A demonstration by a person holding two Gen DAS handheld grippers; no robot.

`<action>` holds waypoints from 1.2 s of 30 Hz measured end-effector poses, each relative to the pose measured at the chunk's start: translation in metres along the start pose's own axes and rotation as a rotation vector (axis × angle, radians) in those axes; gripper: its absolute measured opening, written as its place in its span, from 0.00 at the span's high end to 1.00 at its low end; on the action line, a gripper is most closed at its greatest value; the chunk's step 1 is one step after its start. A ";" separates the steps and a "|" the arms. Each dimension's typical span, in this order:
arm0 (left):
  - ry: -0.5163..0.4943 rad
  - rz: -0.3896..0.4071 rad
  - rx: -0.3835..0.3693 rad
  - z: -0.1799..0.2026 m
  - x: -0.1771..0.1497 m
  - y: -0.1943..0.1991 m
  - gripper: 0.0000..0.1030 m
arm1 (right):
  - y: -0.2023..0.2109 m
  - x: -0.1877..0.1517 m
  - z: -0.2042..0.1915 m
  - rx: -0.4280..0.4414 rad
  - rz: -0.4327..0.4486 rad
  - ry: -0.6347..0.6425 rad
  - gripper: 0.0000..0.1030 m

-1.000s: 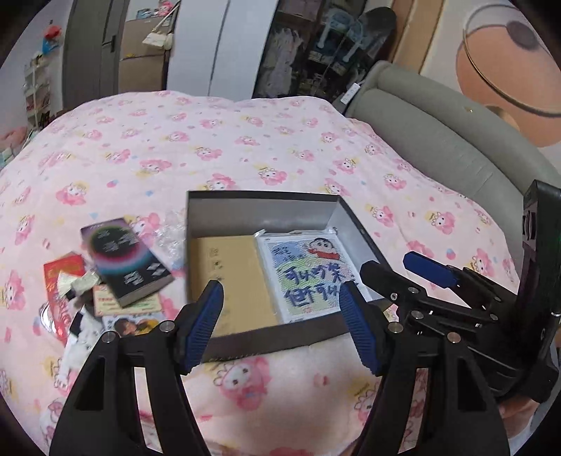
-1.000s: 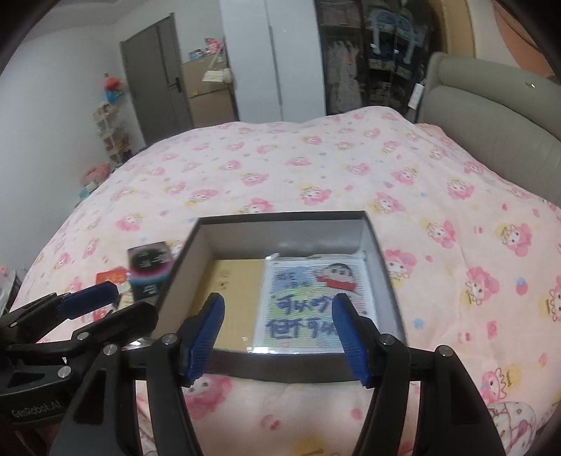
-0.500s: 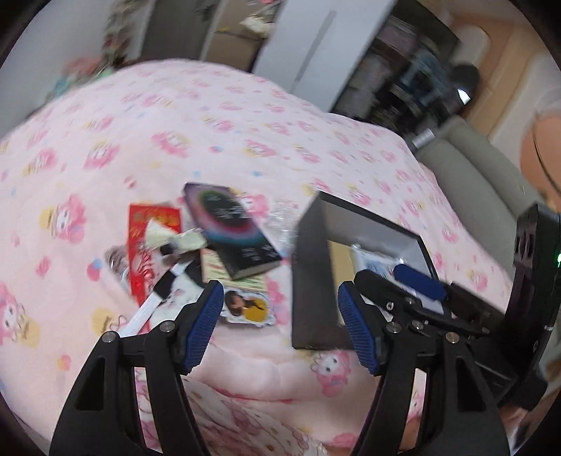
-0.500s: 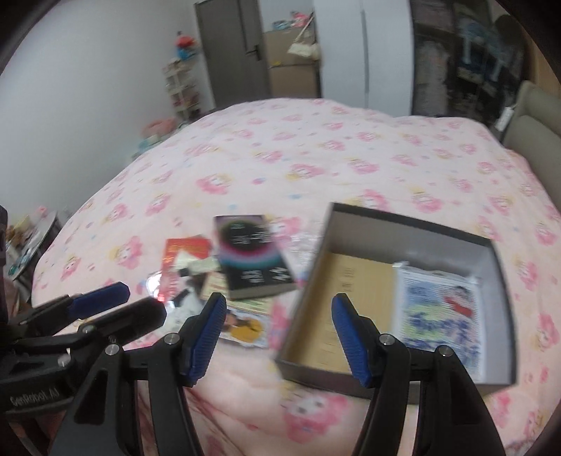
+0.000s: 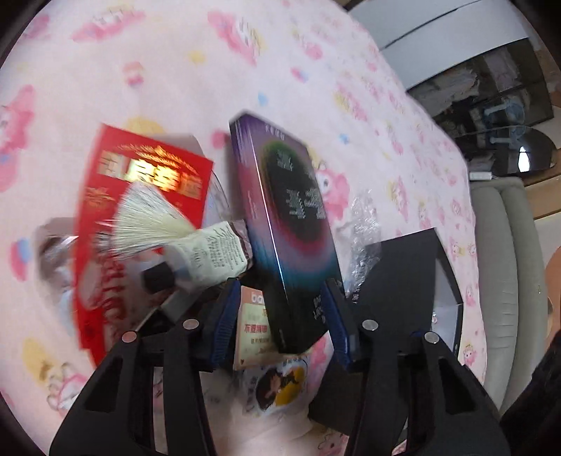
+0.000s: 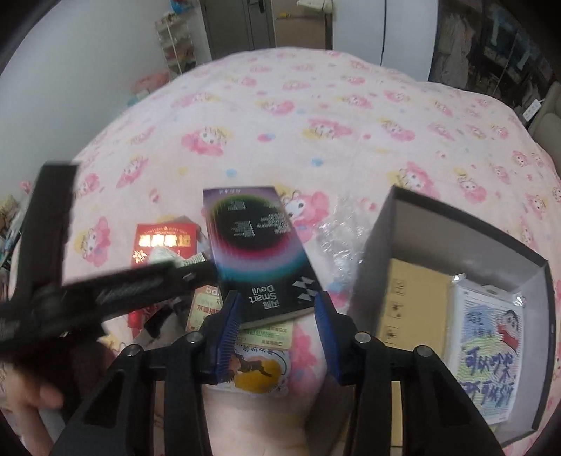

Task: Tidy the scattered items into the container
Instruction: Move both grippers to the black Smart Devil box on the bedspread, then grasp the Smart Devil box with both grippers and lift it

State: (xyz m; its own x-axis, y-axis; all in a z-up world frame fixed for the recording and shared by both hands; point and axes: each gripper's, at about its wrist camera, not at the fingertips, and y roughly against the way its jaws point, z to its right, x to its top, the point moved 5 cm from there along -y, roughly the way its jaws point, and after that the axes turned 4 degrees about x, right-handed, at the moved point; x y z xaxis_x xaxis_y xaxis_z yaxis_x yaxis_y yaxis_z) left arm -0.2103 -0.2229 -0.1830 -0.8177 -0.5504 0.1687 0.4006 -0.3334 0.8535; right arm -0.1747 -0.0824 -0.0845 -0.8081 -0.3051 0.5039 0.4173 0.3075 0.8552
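A dark book with a rainbow ring cover lies on the pink bedspread, also in the right wrist view. My left gripper is open, its blue pads on either side of the book's near end. My right gripper is open just in front of the same book. Beside it lie a red envelope, a white tube and cards. The dark grey box at the right holds a brown envelope and a cartoon picture.
Crinkled clear plastic lies between the book and the box. A grey headboard runs along the bed's right side. Wardrobes and a door stand beyond the bed.
Both grippers swung left from the box to the pile of items and came down close to the dark book. The left gripper's pads now straddle the book.
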 end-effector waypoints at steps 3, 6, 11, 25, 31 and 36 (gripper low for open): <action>-0.024 -0.039 0.008 0.004 0.000 -0.015 0.54 | -0.019 -0.001 -0.003 -0.004 -0.044 0.003 0.62; -0.011 -0.084 0.036 0.001 0.001 -0.032 0.45 | -0.033 0.001 -0.002 -0.027 -0.070 0.001 0.62; 0.002 -0.088 -0.079 0.001 0.000 -0.025 0.72 | -0.041 0.003 -0.004 -0.016 -0.080 -0.004 0.62; 0.057 0.074 -0.084 -0.064 -0.044 0.090 0.71 | -0.019 -0.030 -0.048 0.170 -0.084 -0.008 0.60; 0.039 0.082 -0.021 -0.076 -0.036 0.088 0.63 | -0.030 -0.043 -0.054 0.164 -0.110 -0.051 0.42; 0.027 0.091 0.013 -0.082 -0.023 0.078 0.58 | -0.042 -0.044 -0.043 0.189 -0.142 -0.141 0.35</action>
State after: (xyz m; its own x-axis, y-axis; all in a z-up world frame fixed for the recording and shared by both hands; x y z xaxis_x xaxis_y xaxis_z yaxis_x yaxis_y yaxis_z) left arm -0.1258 -0.2993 -0.1606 -0.7664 -0.5987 0.2328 0.4676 -0.2714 0.8413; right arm -0.1391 -0.1209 -0.1371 -0.9081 -0.2329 0.3479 0.2218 0.4371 0.8716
